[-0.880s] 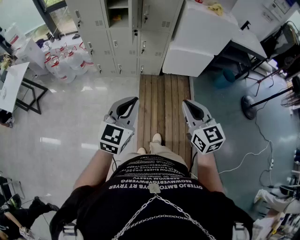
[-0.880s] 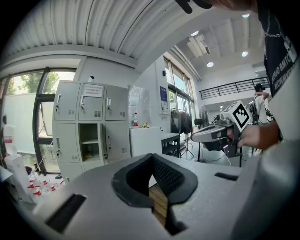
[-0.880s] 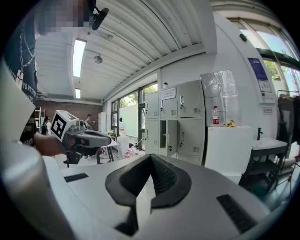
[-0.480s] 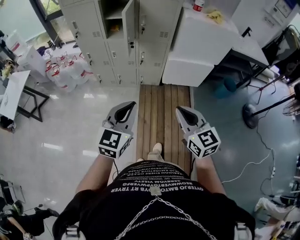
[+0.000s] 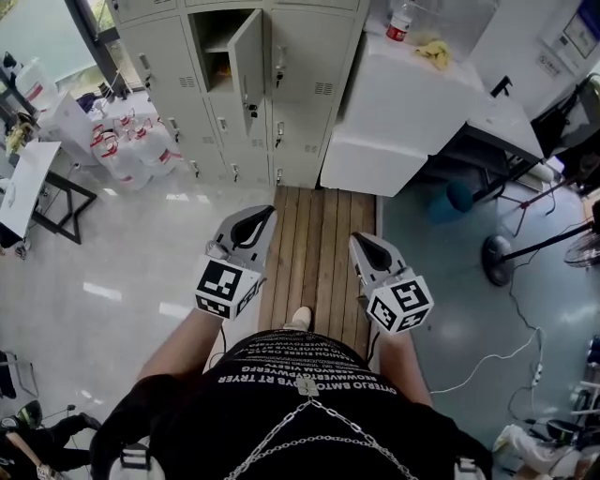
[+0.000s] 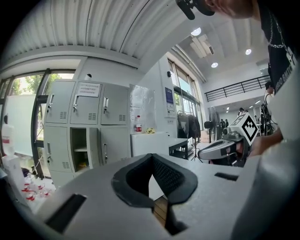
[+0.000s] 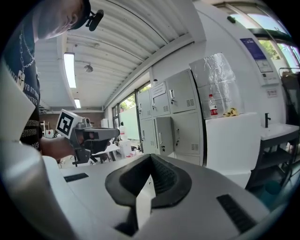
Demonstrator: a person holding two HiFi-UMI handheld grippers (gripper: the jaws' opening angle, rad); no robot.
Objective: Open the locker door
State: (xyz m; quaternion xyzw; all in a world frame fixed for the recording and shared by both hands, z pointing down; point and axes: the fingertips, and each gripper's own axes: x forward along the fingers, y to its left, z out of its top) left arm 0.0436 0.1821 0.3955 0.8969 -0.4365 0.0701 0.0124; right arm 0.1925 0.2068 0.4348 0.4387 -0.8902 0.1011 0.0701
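A bank of grey lockers (image 5: 272,84) stands at the top of the head view. One upper door (image 5: 247,58) hangs open to the right of its dark compartment (image 5: 216,56); the other doors are closed. Both grippers are held level in front of the person, well short of the lockers. My left gripper (image 5: 258,215) is shut and empty, and so is my right gripper (image 5: 360,241). The left gripper view looks past the left gripper (image 6: 152,158) to the open compartment (image 6: 79,150). In the right gripper view, the lockers (image 7: 180,117) show beyond the right gripper (image 7: 151,158).
A wooden walkway (image 5: 319,234) leads to the lockers. A white cabinet (image 5: 394,103) with a bottle (image 5: 400,21) on top stands to the right of them. Water jugs (image 5: 131,136) and a desk (image 5: 23,178) are at the left. A fan stand (image 5: 502,248) and cables lie at the right.
The lockers have slid down in the head view, showing more of the open door and compartment. The right gripper has drifted down and left in the picture. Both stay shut.
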